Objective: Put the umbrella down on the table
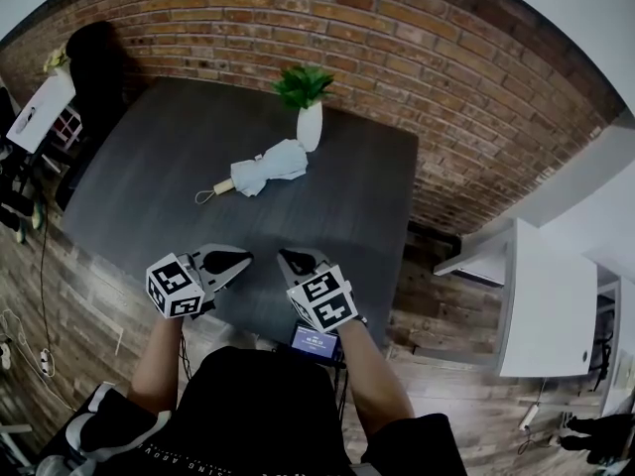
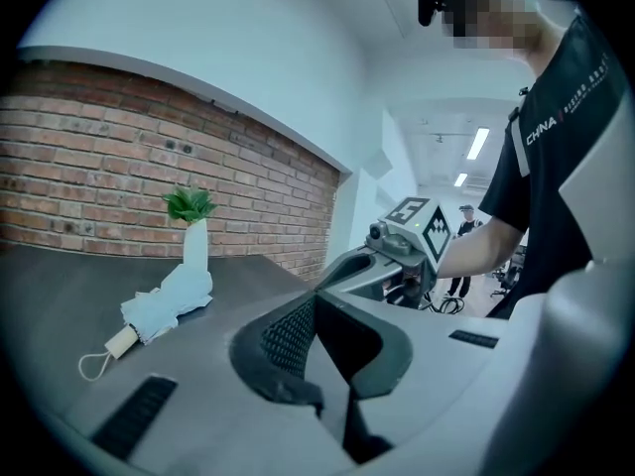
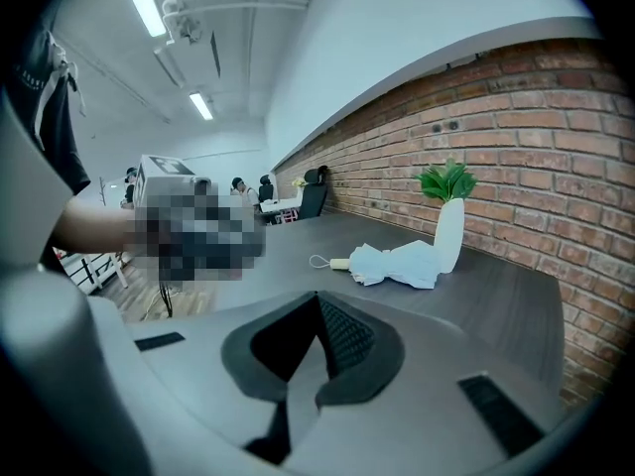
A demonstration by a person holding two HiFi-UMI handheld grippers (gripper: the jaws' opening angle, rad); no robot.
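A folded pale-blue umbrella (image 1: 268, 167) with a tan handle and wrist loop lies on the dark grey table (image 1: 149, 181), its tip end against a white vase (image 1: 310, 125). It also shows in the left gripper view, umbrella (image 2: 164, 305), and in the right gripper view, umbrella (image 3: 397, 264). Both grippers hover side by side over the table's near edge, well short of the umbrella. My left gripper (image 1: 243, 258) (image 2: 316, 300) is shut with nothing in it. My right gripper (image 1: 285, 256) (image 3: 317, 300) is shut and empty too.
The vase (image 2: 195, 246) holds a green plant and stands near the brick wall (image 1: 417, 58) behind the table. A white desk (image 1: 546, 296) stands to the right and a black chair (image 1: 99, 58) at the far left. Cables lie on the wooden floor (image 1: 30, 335).
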